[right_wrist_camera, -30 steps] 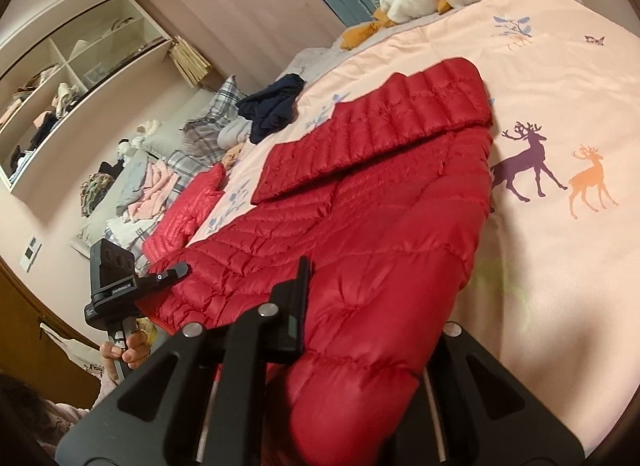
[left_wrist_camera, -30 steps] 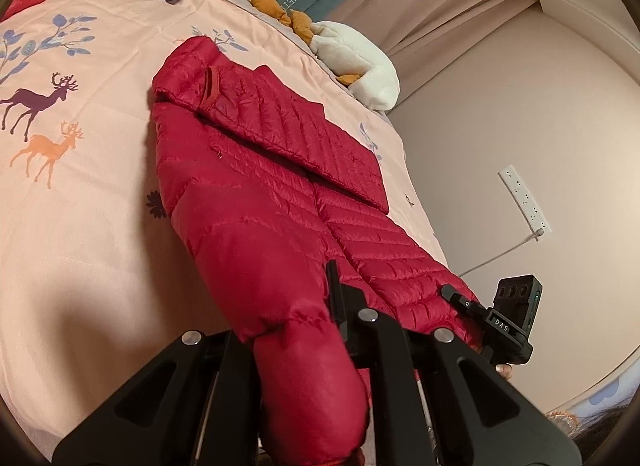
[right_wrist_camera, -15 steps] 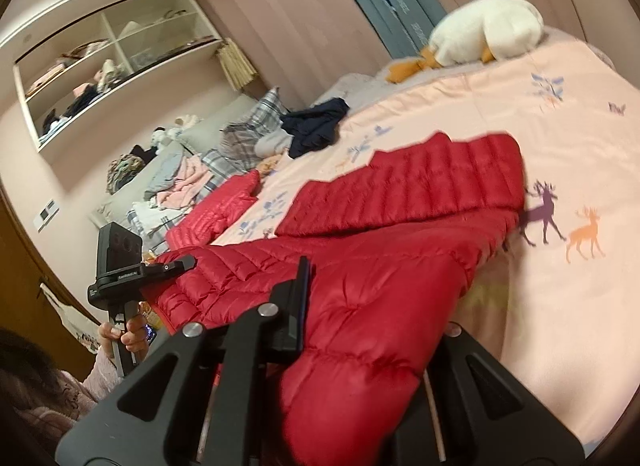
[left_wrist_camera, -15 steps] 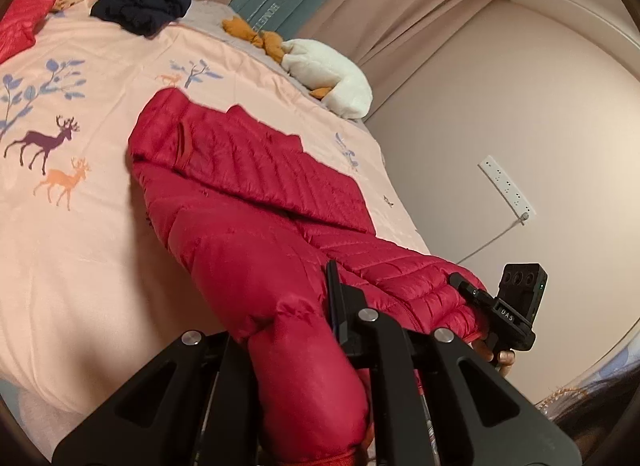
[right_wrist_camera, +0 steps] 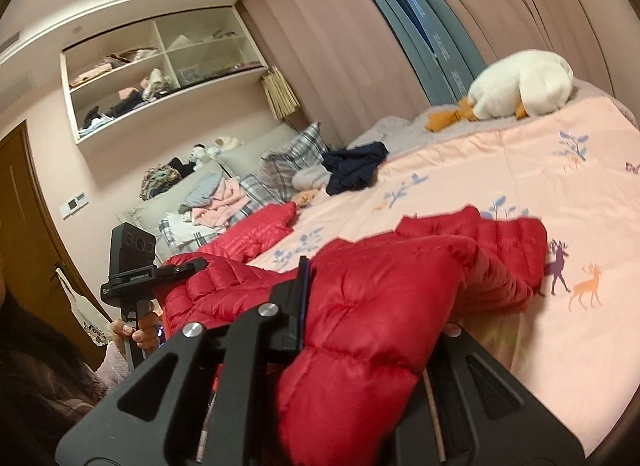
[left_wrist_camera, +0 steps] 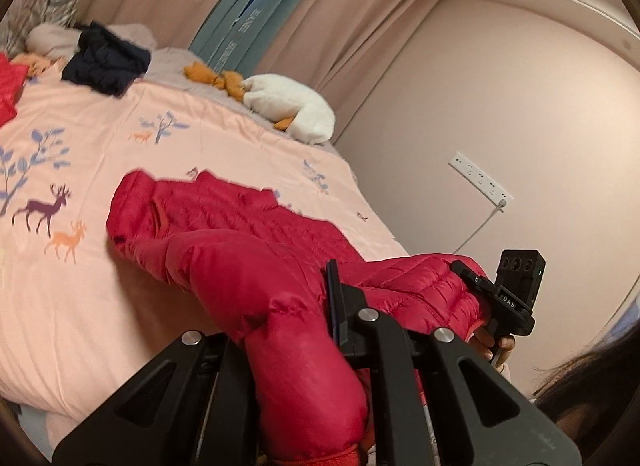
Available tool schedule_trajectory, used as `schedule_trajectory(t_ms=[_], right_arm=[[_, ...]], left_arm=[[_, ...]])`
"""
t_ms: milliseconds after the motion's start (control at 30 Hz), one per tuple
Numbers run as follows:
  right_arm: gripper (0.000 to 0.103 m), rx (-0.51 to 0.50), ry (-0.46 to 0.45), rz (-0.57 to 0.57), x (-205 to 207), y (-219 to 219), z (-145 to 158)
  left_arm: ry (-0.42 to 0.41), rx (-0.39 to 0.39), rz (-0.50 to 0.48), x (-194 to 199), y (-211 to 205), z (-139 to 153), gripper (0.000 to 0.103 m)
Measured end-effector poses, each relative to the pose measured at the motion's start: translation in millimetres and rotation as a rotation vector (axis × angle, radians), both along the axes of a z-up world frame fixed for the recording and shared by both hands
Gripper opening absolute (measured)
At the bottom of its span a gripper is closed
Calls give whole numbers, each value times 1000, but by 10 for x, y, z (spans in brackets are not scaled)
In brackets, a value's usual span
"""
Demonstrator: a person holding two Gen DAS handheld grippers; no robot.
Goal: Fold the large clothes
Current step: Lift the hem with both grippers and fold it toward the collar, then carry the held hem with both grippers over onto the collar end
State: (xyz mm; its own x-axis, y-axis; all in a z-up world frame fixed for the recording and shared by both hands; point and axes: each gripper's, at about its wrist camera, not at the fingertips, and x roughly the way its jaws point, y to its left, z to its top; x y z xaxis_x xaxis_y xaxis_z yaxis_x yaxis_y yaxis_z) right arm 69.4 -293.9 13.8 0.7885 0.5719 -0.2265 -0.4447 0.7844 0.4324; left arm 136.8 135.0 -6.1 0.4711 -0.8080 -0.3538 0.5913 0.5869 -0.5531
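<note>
Since a second ago both grippers have risen and carried the near hem of the jacket up off the bed, so its near half now hangs arched between the fingers while the collar end rests flat on the quilt well ahead of them. Left gripper is clamped tight on a puffy corner that bulges out between its fingers; right gripper pinches the opposite corner the same way. Holding both corners at once keeps the hem taut and level, which I judge is meant for laying the bottom over the already folded-in sleeve towards the collar. Beyond the fingertips lie a dark garment and a plush goose, clear of the fold path
</note>
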Motion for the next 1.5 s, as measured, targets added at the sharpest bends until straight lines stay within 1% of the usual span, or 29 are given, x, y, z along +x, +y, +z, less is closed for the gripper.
schedule_trajectory(t_ms=[133, 233, 300, 533, 633, 700, 833, 1067, 1233, 1500], right_arm=[[12, 7, -34, 5, -42, -30, 65], [12, 9, -30, -5, 15, -51, 44], [12, 14, -16, -11, 81, -61, 11], [12, 8, 42, -54, 431, -85, -108], [12, 7, 52, -67, 556, -90, -132], [12, 11, 61, -79, 653, -107, -153], [12, 14, 80, -98, 801, -152, -197], [13, 19, 111, -132, 987, -210, -266], [13, 9, 120, -142, 1056, -222, -285], [13, -2, 129, -149, 1132, -210, -296]], left_arm=[[-46, -13, -19, 29, 13, 82, 10], [-65, -18, -23, 96, 9, 104, 10], [-61, -21, -21, 150, 12, 86, 10], [3, -20, 1, 554, -68, -101, 10], [15, 3, 29, 692, -113, -150, 10], [15, 35, 53, 802, -170, -151, 10], [4, 99, 89, 913, -266, -149, 10], [-9, 175, 134, 999, -379, -141, 10], [-13, 216, 150, 1036, -436, -141, 10], [-6, 236, 161, 1102, -487, -143, 10]])
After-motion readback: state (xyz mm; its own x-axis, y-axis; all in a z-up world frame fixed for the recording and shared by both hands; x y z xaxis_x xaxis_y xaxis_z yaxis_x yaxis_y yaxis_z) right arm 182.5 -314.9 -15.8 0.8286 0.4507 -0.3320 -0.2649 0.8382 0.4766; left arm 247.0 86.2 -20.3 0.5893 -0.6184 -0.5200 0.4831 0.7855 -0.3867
